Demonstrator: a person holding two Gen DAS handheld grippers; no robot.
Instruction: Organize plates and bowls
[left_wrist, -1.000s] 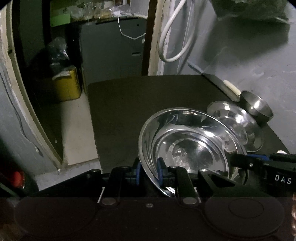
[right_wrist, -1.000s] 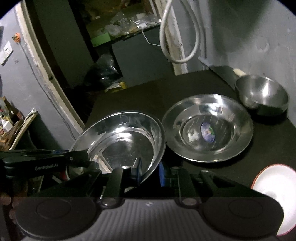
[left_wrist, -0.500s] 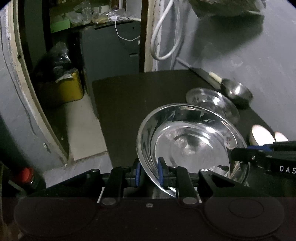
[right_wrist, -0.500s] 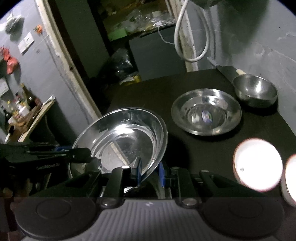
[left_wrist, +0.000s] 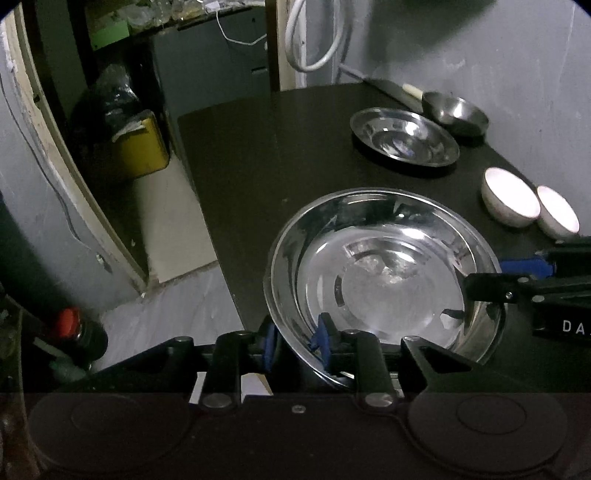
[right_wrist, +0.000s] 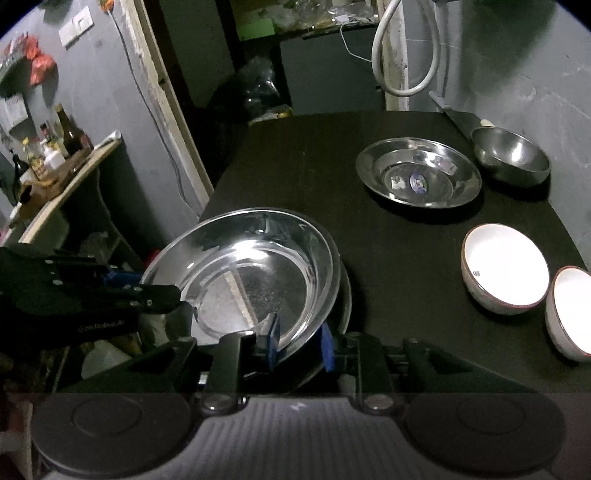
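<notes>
The large steel plate (left_wrist: 384, 280) is being set down at the near left corner of the dark table (left_wrist: 258, 147), well apart from the smaller steel plate (left_wrist: 404, 136) and the steel bowl (left_wrist: 456, 110) at the far side. It is being flanked on opposite rims by the left gripper (left_wrist: 297, 341) and the right gripper (right_wrist: 300, 343). Both sets of jaws have just been opening. The rim is being straddled by each pair of blue pads, but as far as can be seen it is no longer being pinched. Whether the plate is being fully borne by the table cannot be told, since its left part seems to be reaching the table's edge. The release is probably being done best if both sides are being let go evenly, so that the plate is not being tipped or dragged. The grippers are then best being drawn straight back off the rim. The two white bowls (left_wrist: 511, 201) on the right are being left undisturbed.
</notes>
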